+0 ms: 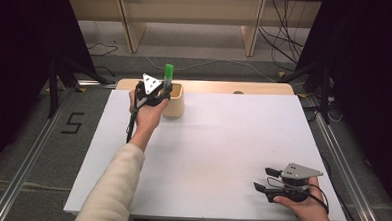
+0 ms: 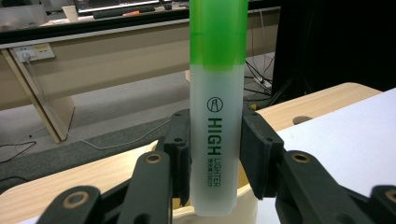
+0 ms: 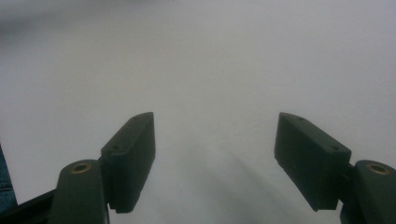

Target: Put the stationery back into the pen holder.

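A highlighter (image 2: 216,116) with a green cap and a frosted white barrel stands upright between the jaws of my left gripper (image 2: 215,154), whose pads press on both sides of the barrel. Seen from the high view, the left gripper (image 1: 163,93) holds the highlighter (image 1: 168,75) over the mouth of a small wooden cup (image 1: 176,103) at the far left of the white table top (image 1: 217,141). The barrel's lower end sits at the cup's pale rim (image 2: 247,205). My right gripper (image 1: 264,178) rests low at the near right corner, its jaws wide apart over bare white surface (image 3: 215,154).
A wooden strip (image 1: 225,87) runs along the table's far edge, with a small round hole (image 1: 239,92) in it. Beyond it lie grey floor, wooden shelf legs and loose cables (image 1: 282,44). Metal rails (image 1: 26,158) flank both sides of the table.
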